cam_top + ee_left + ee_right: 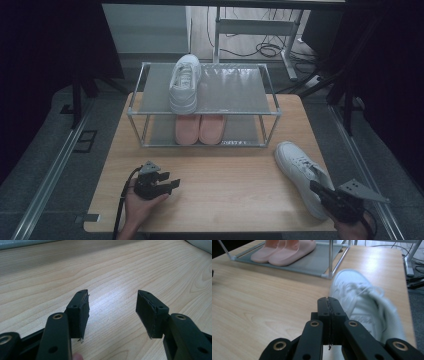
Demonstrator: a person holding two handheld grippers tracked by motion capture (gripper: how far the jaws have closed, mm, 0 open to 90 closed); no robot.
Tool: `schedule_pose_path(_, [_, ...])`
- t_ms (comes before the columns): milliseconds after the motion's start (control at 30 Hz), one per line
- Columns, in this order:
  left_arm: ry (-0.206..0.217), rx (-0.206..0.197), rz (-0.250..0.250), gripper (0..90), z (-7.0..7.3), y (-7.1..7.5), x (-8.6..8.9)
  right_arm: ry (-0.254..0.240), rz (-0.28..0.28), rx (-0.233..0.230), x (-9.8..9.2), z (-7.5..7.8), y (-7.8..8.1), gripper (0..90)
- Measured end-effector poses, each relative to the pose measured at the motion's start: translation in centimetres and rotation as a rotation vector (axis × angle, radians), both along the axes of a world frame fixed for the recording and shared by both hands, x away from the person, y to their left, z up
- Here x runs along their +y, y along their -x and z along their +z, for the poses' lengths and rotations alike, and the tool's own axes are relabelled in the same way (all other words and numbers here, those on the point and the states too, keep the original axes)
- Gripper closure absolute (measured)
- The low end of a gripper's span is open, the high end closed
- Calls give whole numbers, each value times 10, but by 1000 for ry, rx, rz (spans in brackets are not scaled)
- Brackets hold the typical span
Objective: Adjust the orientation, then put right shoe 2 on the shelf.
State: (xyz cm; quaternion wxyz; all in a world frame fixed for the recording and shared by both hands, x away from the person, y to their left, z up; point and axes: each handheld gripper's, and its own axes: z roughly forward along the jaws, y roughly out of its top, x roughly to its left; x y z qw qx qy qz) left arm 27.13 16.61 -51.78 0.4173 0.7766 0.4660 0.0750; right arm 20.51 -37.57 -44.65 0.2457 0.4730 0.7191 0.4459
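The white sneaker (300,175) lies at the desk's (210,195) right edge, heel toward the near right corner. The right gripper (320,192) sits at its heel, jaws pressed together on nothing visible. The left gripper (170,185) rests near the front edge, jaws spread and empty. Risk: a thin heel pinch could slip, dropping the sneaker off that edge before reaching the rack (270,112)

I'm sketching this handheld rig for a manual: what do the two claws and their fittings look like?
Both are black. The left claw has two blocky jaws faced with ribbed black pads, brass-ringed pivot holes, a grey three-cornered plate and a black cable. The right claw has the same build and its own grey plate.
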Motion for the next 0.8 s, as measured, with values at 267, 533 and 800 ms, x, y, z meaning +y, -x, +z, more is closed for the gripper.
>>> schedule_pose_path(267, [1,0,2,446,0,0,1,-15,16,-7,-12,16,-24,888])
schedule_pose_path(533, [4,-3,8,445,1,1,3,-31,8,6,-24,20,-42,880])
schedule_pose_path(800, [1,-1,8,442,1,0,4,-34,-23,33,-41,13,-49,860])
